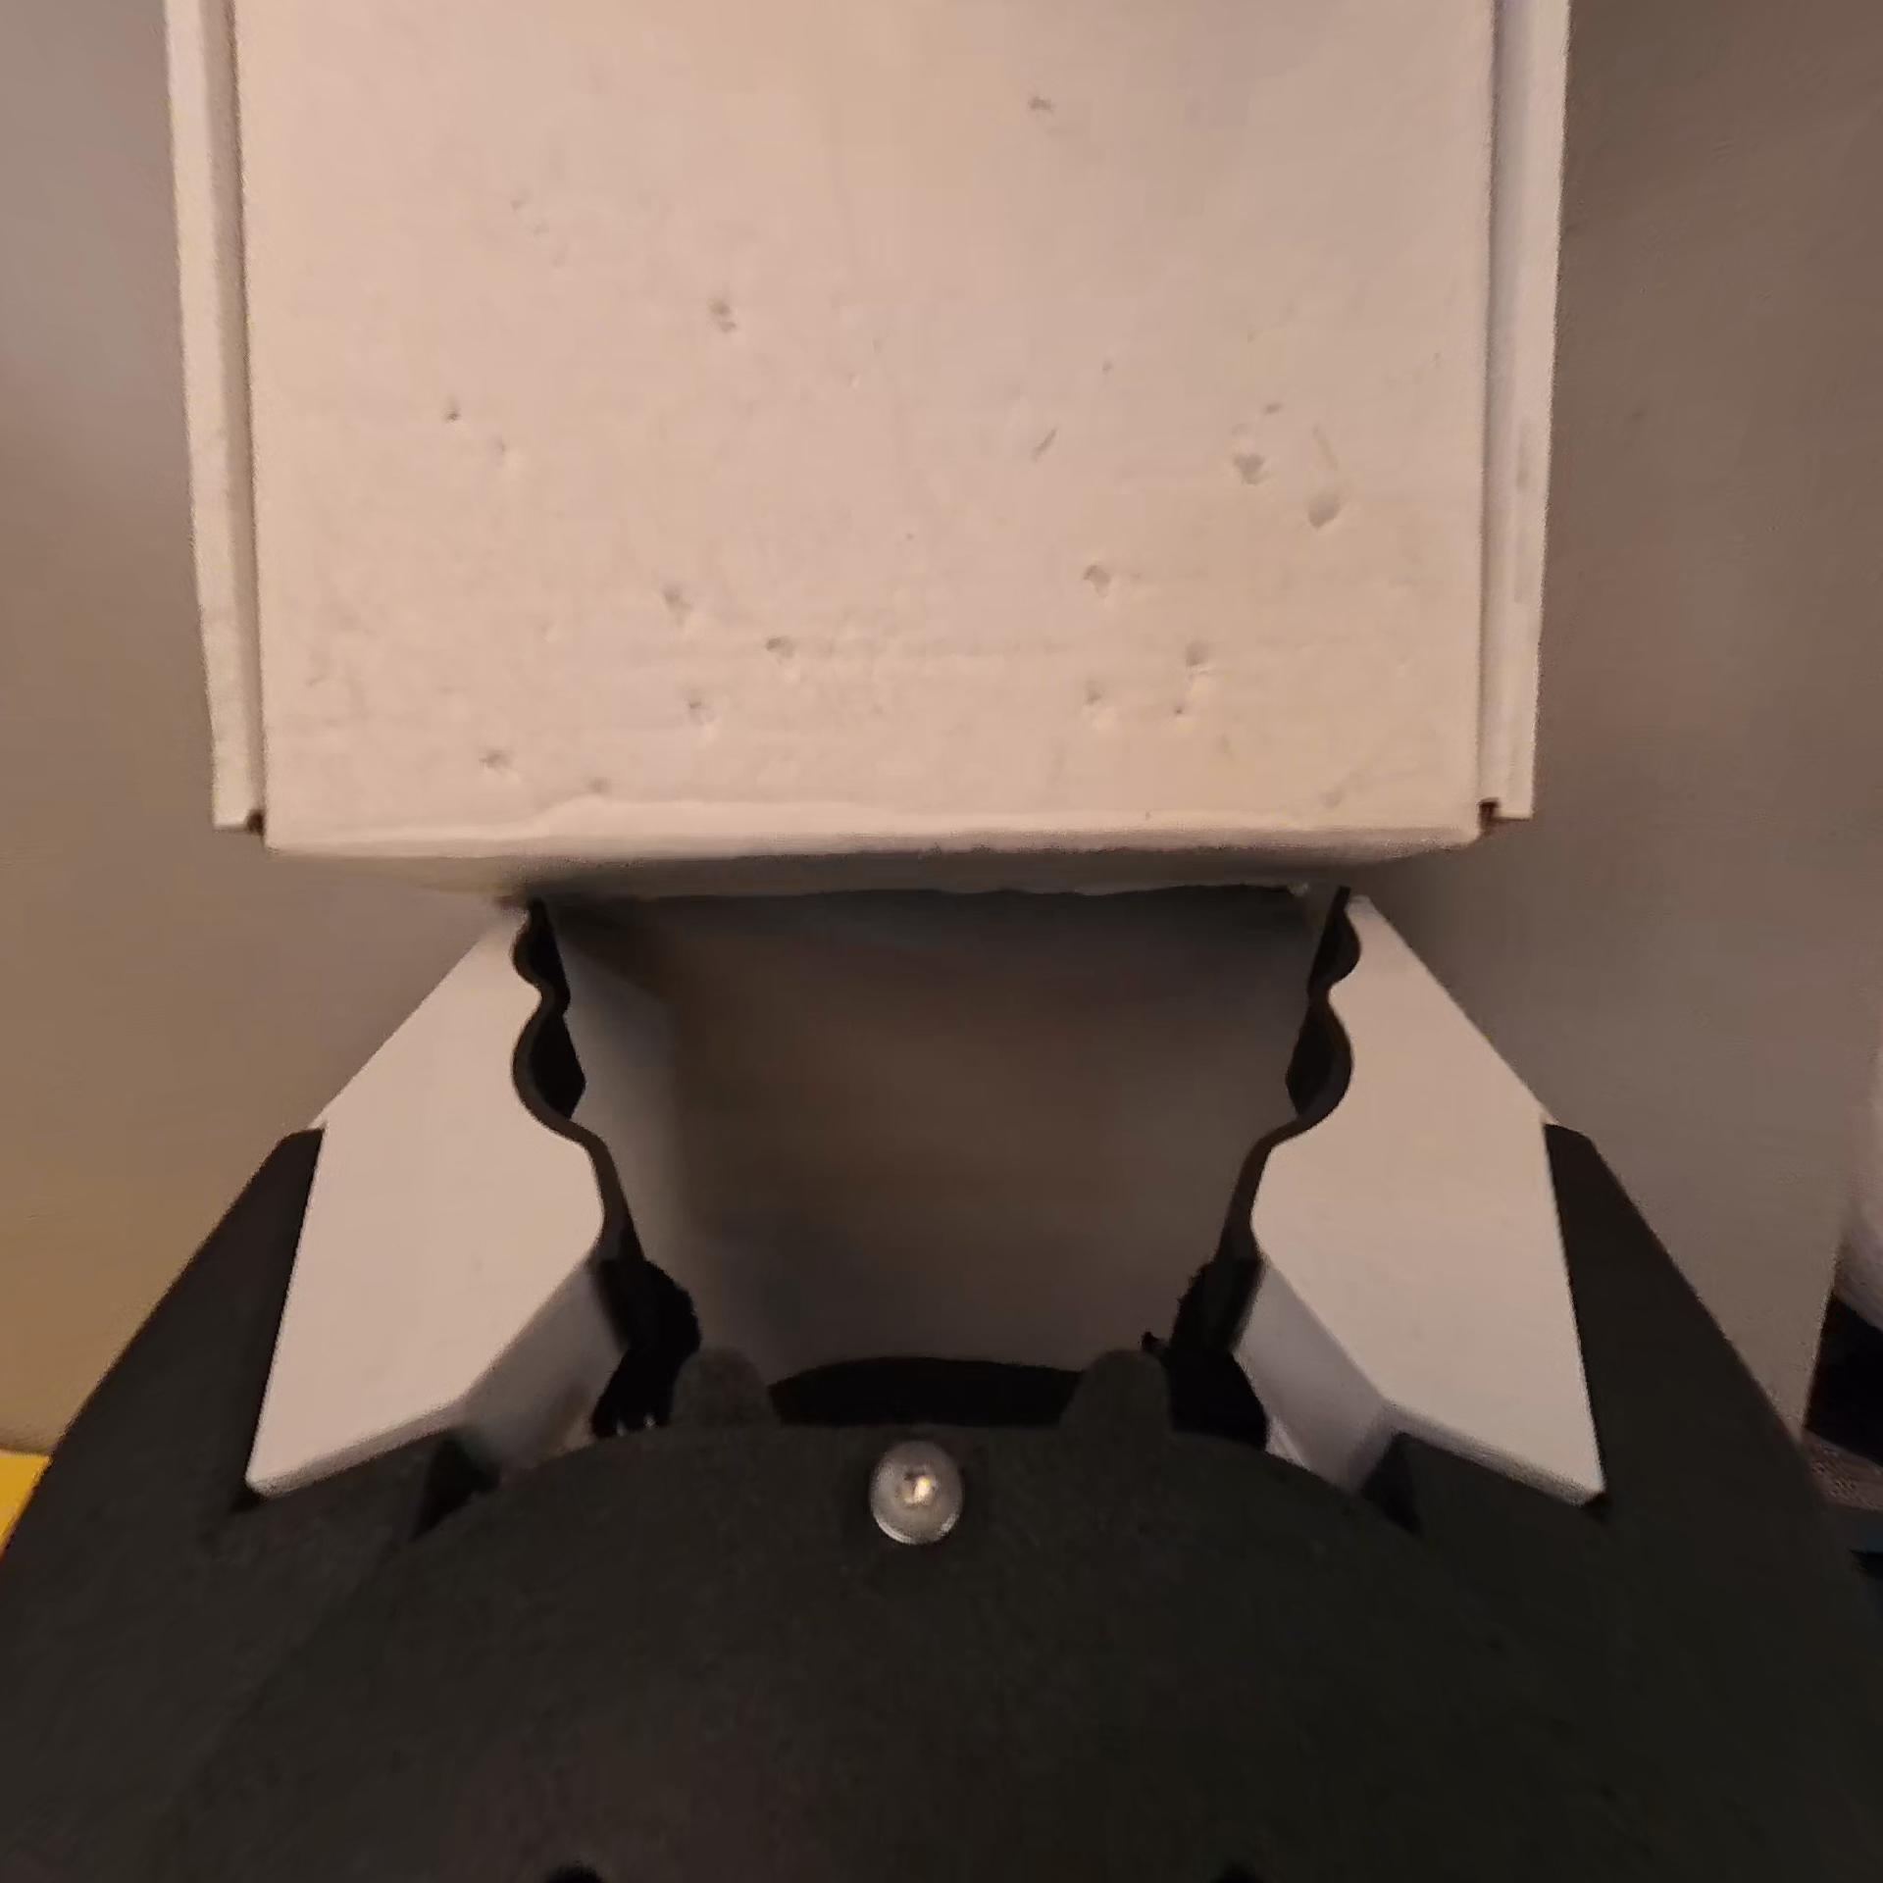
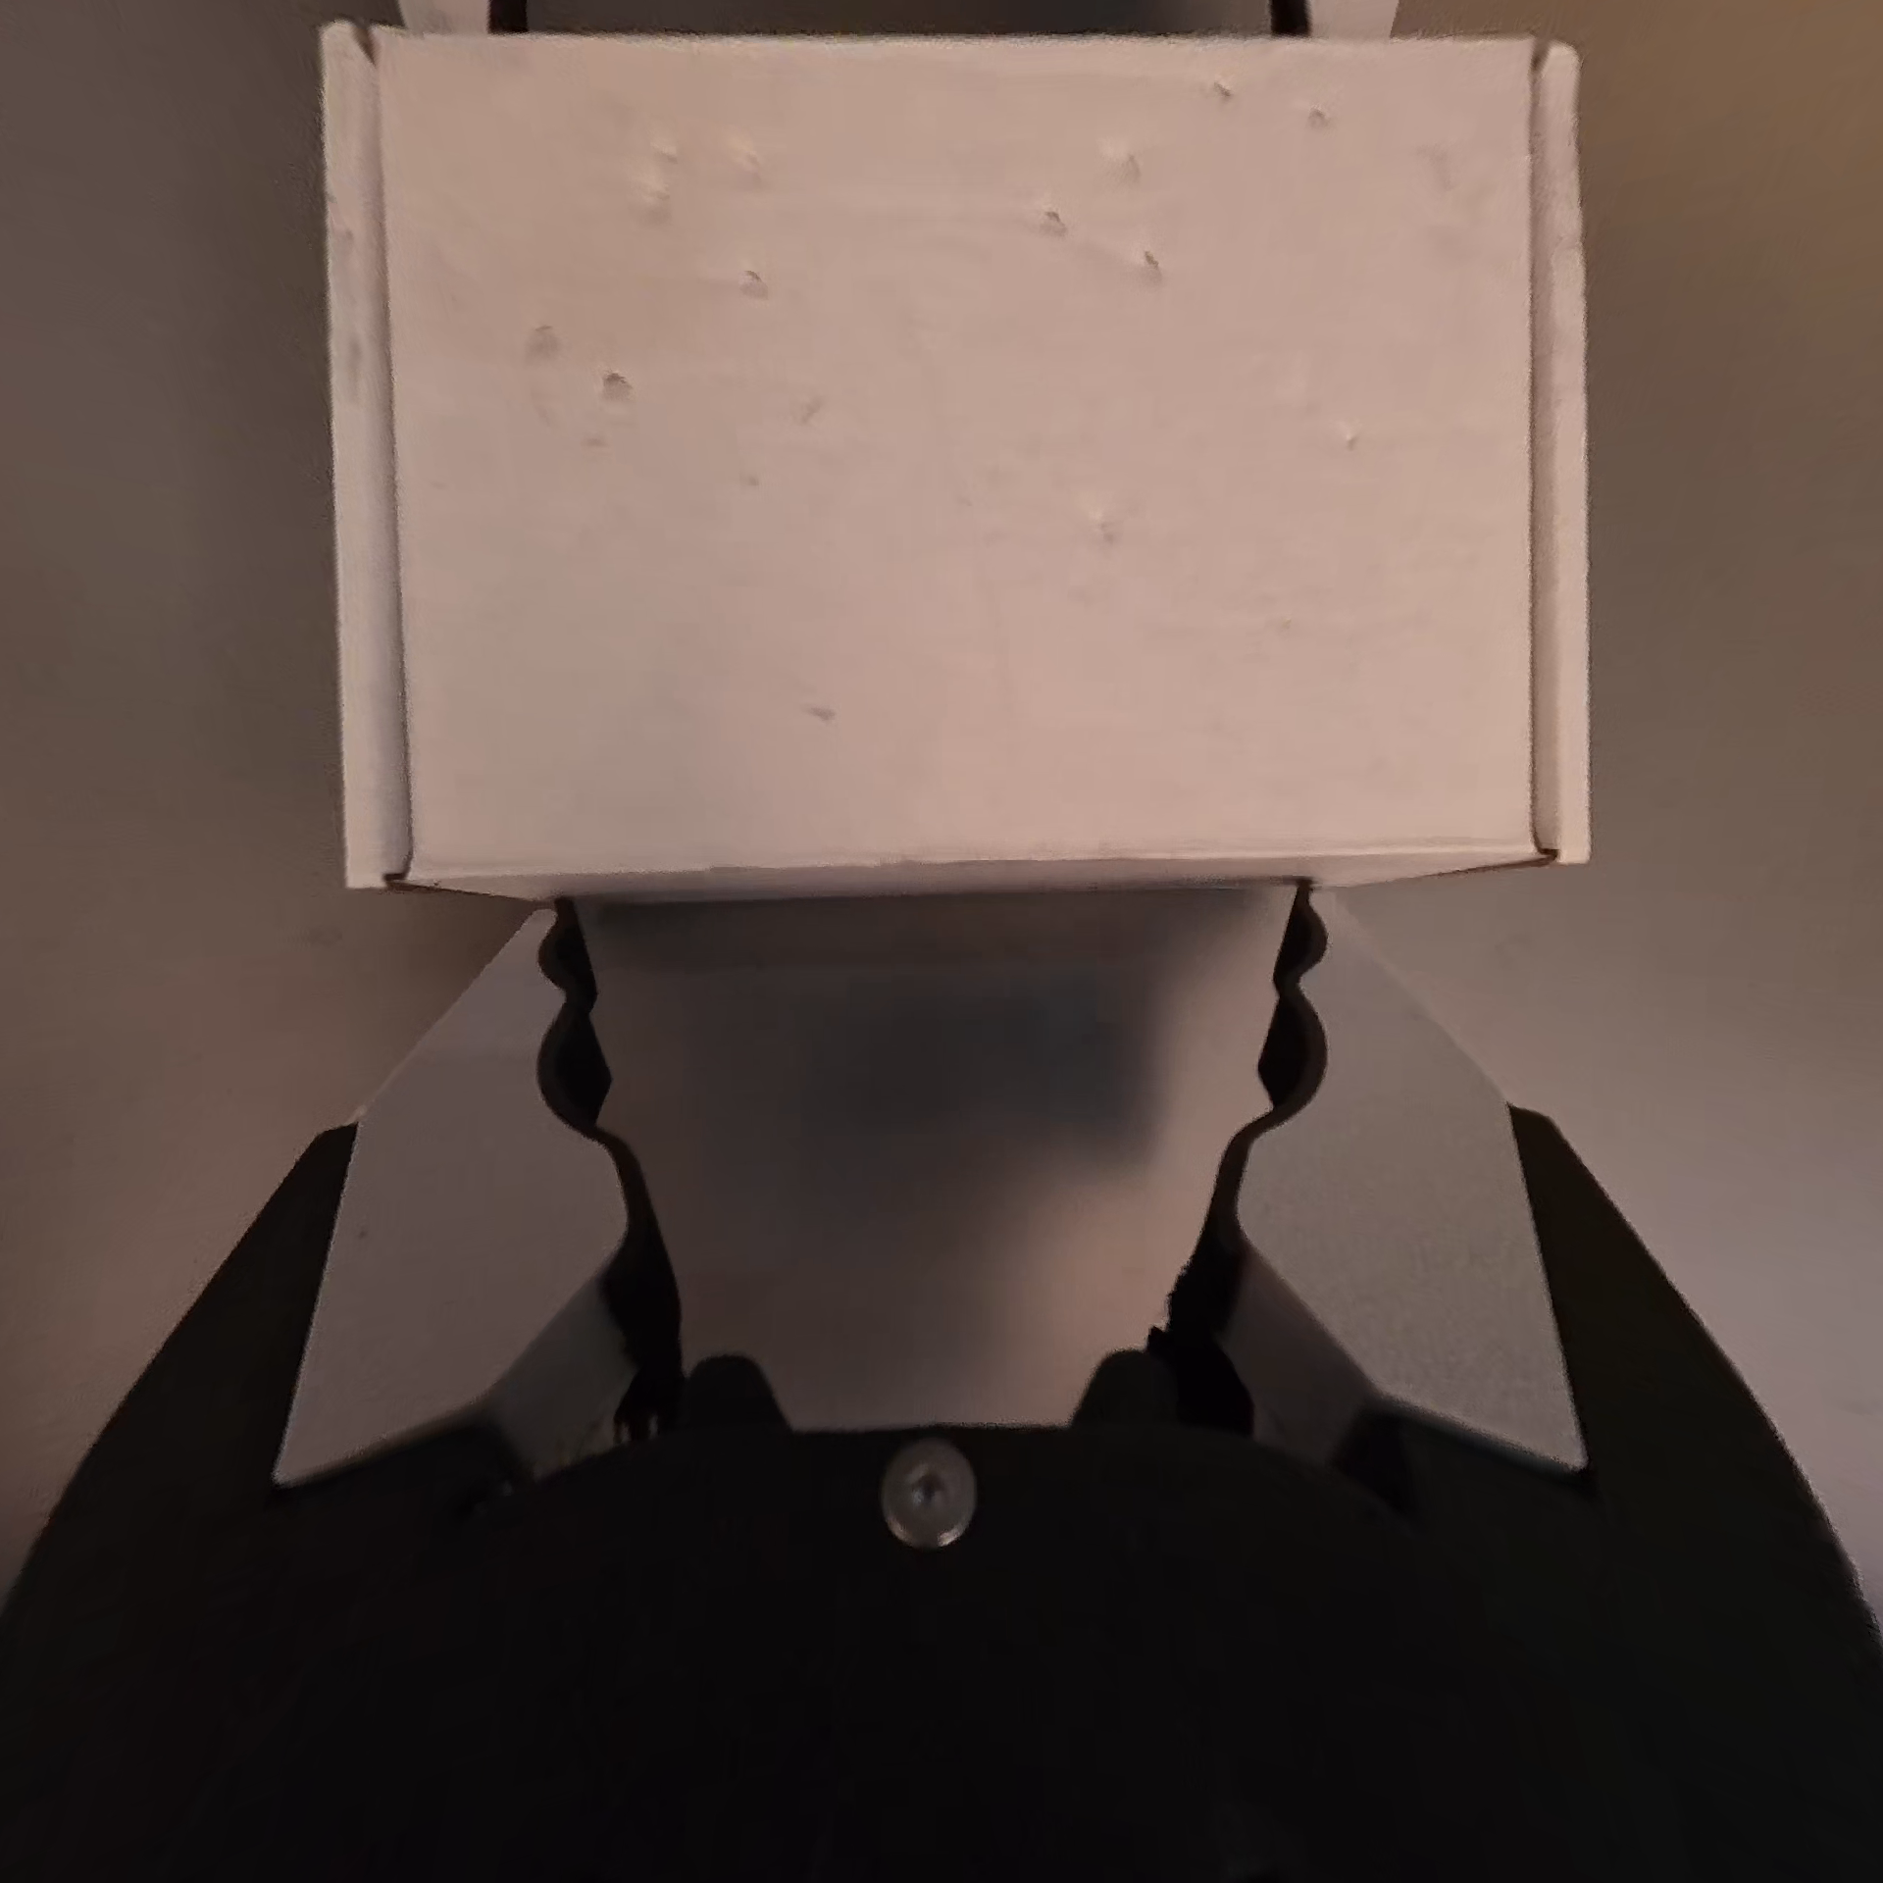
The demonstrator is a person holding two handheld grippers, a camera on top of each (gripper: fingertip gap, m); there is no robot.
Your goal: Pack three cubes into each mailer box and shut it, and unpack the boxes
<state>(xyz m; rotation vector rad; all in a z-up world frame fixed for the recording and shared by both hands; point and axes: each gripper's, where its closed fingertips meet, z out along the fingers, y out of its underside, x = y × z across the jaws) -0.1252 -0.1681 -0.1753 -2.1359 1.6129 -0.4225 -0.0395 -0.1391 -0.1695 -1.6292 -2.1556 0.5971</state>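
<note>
The shut white mailer box (image 1: 866, 438) hides its contents, both grippers' fingertips, and runs past the left view's top edge.

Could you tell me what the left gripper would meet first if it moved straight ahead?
Most likely the near wall of the white box: the left gripper is open with its fingertips already at that edge.

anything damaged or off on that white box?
The white mailer box is shut, but its top is pocked with small dents, and its near edge in the left wrist view looks crumpled. Both grippers sit open at opposite ends.
</note>
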